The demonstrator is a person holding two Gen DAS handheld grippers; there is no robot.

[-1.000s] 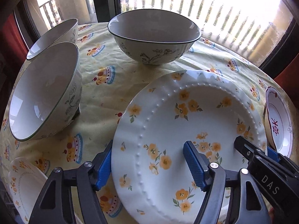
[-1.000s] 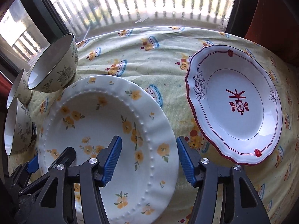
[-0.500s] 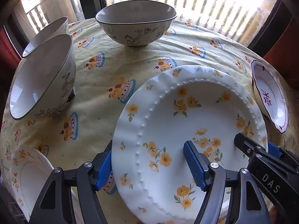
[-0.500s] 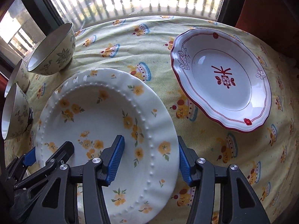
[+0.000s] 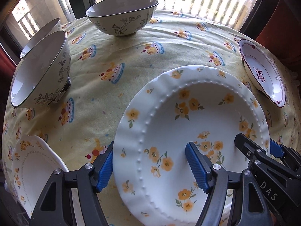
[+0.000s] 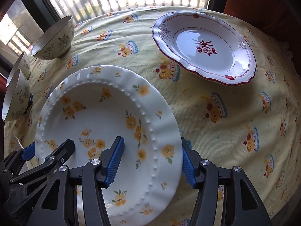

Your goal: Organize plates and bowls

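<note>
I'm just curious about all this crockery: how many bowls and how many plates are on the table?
Bowls: 3
Plates: 3, the big yellow-flowered one, a red-trimmed one, and a small flowered one
Total: 6

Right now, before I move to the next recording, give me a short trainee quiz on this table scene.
1. True or false: the red-trimmed plate lies on the tablecloth with nothing stacked in it.
2. How many bowls show in the left wrist view?
3. The left tool and right tool each straddle the rim of which item? A) red-trimmed plate B) yellow-flower plate C) a bowl

Key: 1 true; 2 three; 3 B.
</note>
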